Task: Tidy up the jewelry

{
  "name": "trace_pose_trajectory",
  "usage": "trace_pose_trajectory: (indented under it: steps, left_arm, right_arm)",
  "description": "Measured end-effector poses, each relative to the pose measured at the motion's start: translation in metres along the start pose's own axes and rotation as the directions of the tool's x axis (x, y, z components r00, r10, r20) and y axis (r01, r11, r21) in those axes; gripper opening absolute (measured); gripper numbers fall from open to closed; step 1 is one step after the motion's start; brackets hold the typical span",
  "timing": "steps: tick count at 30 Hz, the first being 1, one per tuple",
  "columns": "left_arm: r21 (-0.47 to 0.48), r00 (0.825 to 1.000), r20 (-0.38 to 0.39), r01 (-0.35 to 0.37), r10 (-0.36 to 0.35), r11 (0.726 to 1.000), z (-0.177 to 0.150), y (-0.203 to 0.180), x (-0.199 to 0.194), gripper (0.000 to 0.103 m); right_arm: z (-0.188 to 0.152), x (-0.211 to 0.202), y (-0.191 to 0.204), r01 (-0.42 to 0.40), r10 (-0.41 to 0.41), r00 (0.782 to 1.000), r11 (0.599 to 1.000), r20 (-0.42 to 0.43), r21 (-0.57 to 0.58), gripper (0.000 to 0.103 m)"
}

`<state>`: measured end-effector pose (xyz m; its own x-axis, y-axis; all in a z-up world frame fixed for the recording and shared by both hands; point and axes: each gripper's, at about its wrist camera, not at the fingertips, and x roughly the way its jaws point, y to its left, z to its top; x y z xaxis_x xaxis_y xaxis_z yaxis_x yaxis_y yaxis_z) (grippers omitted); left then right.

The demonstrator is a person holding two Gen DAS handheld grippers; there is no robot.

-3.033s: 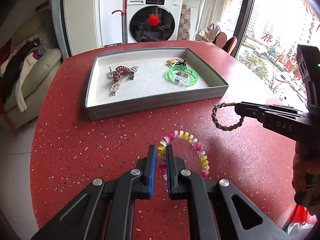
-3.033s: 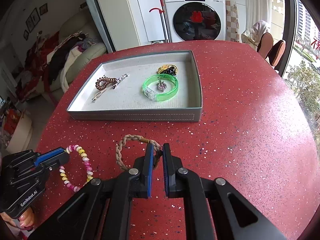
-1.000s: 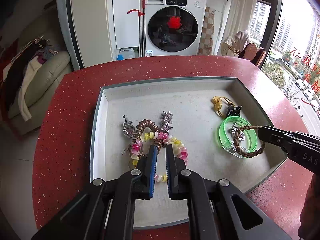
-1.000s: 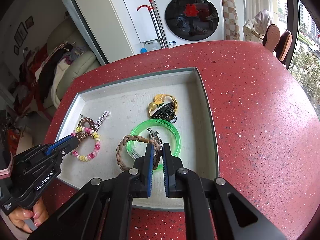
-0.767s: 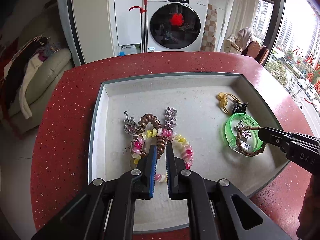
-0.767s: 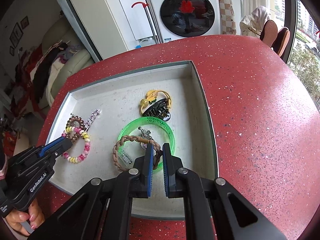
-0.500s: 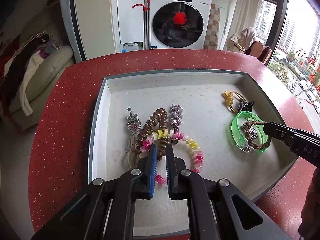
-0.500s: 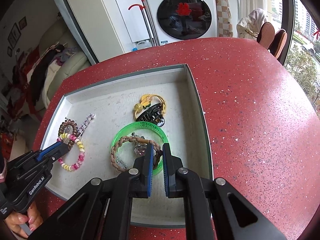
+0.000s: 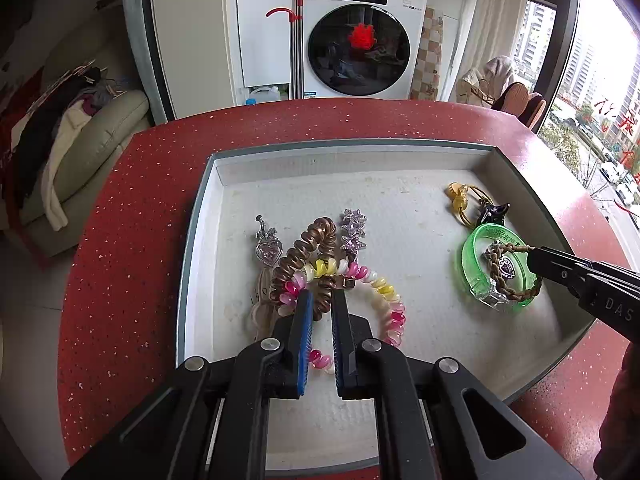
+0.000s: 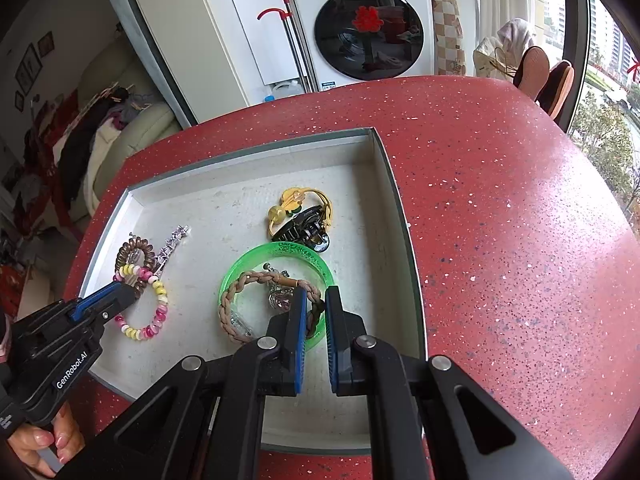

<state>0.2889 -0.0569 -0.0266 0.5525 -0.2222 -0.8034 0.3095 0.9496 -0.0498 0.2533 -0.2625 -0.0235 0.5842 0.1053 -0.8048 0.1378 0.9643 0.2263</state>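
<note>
A grey tray (image 9: pixel 197 248) sits on the red table (image 9: pixel 120 248). My left gripper (image 9: pixel 320 300) is shut on a pink, yellow and white spiral bracelet (image 9: pixel 386 292), low over the tray's left part, where the bracelet overlaps a brown spiral hair tie (image 9: pixel 304 248). My right gripper (image 10: pixel 316 300) is shut on a braided brown bracelet (image 10: pixel 240 284), which hangs over a green bangle (image 10: pixel 280 250) in the tray's right part. The right wrist view also shows the left gripper (image 10: pixel 128 292), the spiral bracelet (image 10: pixel 160 308) and the tray (image 10: pixel 394 208). The left wrist view shows the right gripper (image 9: pixel 534 256).
The tray also holds a heart charm (image 9: pixel 269 250), a silver star clip (image 9: pixel 354 226), a yellow hair tie (image 10: pixel 296 200) and a black clip (image 10: pixel 304 228). A person's hand (image 10: pixel 44 440) grips the left tool. A washing machine (image 9: pixel 360 40) and a sofa (image 9: pixel 80 148) stand beyond the table.
Both grippers carried their bracelets from the bare table in front of the tray to over the tray. Within the last second they shifted only slightly, still shut.
</note>
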Motion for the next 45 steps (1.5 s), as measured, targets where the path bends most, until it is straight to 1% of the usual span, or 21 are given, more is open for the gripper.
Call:
trace_pose_trajectory:
  steps: [5,11,12,14,15,16,22,25,26,27,28,29,30,32,33,36,38,39,42,43,45]
  left_arm:
    - [0.003,1.000,0.004,-0.015,0.015,1.000,-0.001,-0.002,-0.001,0.028]
    - [0.008,0.999,0.034,-0.033,0.033,0.999,-0.001,-0.002,-0.010,0.029]
    - [0.007,0.998,0.044,-0.034,0.033,0.999,-0.001,-0.003,-0.012,0.029]
    - [0.002,0.997,0.067,-0.033,0.033,0.999,0.000,-0.001,-0.017,0.029]
    - [0.000,0.997,0.074,-0.030,0.030,1.000,0.000,-0.001,-0.019,0.029]
    - [-0.001,0.997,0.077,-0.025,0.025,1.000,0.000,0.000,-0.020,0.029]
    - [-0.010,0.996,0.083,-0.021,0.022,1.000,-0.001,0.006,-0.024,0.029]
    - [-0.014,0.995,0.095,-0.017,0.018,1.000,-0.002,0.007,-0.029,0.029]
    - [-0.013,0.995,0.099,-0.020,0.021,1.000,-0.003,0.007,-0.030,0.043]
    - [-0.014,0.995,0.099,-0.023,0.025,1.000,-0.003,0.007,-0.031,0.064]
    - [-0.025,0.994,0.104,-0.037,0.040,0.999,-0.003,0.008,-0.033,0.103]
    - [-0.043,0.988,0.140,-0.057,0.063,0.997,-0.005,0.010,-0.039,0.103]
    - [-0.044,0.985,0.161,-0.059,0.065,0.997,-0.006,0.010,-0.043,0.103]
    - [-0.040,0.987,0.151,-0.051,0.056,0.998,-0.005,0.010,-0.045,0.103]
    - [-0.042,0.988,0.144,-0.046,0.052,0.998,-0.005,0.011,-0.045,0.103]
    - [-0.048,0.988,0.139,-0.058,0.064,0.997,-0.007,0.011,-0.046,0.103]
    - [-0.051,0.989,0.134,-0.061,0.068,0.997,-0.009,0.010,-0.048,0.103]
    - [-0.052,0.989,0.133,-0.064,0.071,0.997,-0.010,0.010,-0.049,0.103]
    - [-0.056,0.987,0.138,-0.073,0.080,0.996,-0.013,0.009,-0.054,0.103]
    - [-0.058,0.987,0.138,-0.073,0.080,0.996,-0.014,0.008,-0.055,0.103]
    - [-0.061,0.987,0.138,-0.074,0.082,0.995,-0.016,0.008,-0.059,0.103]
  right_arm:
    - [0.001,0.000,-0.001,-0.016,0.016,1.000,1.000,-0.009,0.009,0.011]
    - [0.000,-0.006,-0.003,-0.042,0.042,0.999,0.999,0.003,0.017,0.013]
    - [-0.001,-0.008,-0.002,-0.047,0.047,0.999,0.999,0.008,0.018,0.016]
    - [-0.001,-0.010,-0.004,-0.049,0.049,0.999,0.999,0.018,0.016,0.034]
    - [-0.001,-0.012,-0.002,-0.043,0.043,0.999,0.999,0.028,0.013,0.049]
    - [-0.001,-0.015,-0.002,-0.038,0.037,0.999,0.999,0.039,0.011,0.052]
    - [-0.003,-0.026,0.001,-0.042,0.041,0.997,0.999,0.065,0.007,0.053]
    - [-0.005,-0.030,0.002,-0.045,0.045,0.996,0.999,0.076,0.007,0.055]
    - [-0.005,-0.031,0.003,-0.047,0.046,0.996,0.999,0.078,0.006,0.056]
    - [-0.006,-0.032,0.003,-0.047,0.046,0.996,0.999,0.079,0.006,0.056]
    - [-0.006,-0.032,0.004,-0.047,0.047,0.996,0.999,0.081,0.004,0.056]
    - [-0.006,-0.033,0.005,-0.046,0.046,0.996,0.999,0.082,0.001,0.056]
    - [-0.006,-0.033,0.006,-0.044,0.044,0.996,0.999,0.083,-0.004,0.058]
    - [-0.007,-0.035,0.008,-0.039,0.041,0.996,0.999,0.084,-0.015,0.062]
    - [-0.007,-0.036,0.009,-0.038,0.040,0.995,0.999,0.091,-0.021,0.065]
    - [-0.012,-0.045,0.013,-0.024,0.029,0.991,0.999,0.134,-0.044,0.083]
    - [-0.015,-0.052,0.016,-0.015,0.024,0.987,0.998,0.159,-0.056,0.083]
    - [-0.017,-0.054,0.016,-0.011,0.021,0.986,0.998,0.167,-0.059,0.088]
    - [-0.022,-0.062,0.018,-0.012,0.024,0.979,0.998,0.202,-0.061,0.090]
    - [-0.024,-0.065,0.018,-0.015,0.028,0.976,0.998,0.218,-0.061,0.093]
    - [-0.027,-0.071,0.020,-0.013,0.028,0.968,0.998,0.250,-0.060,0.103]
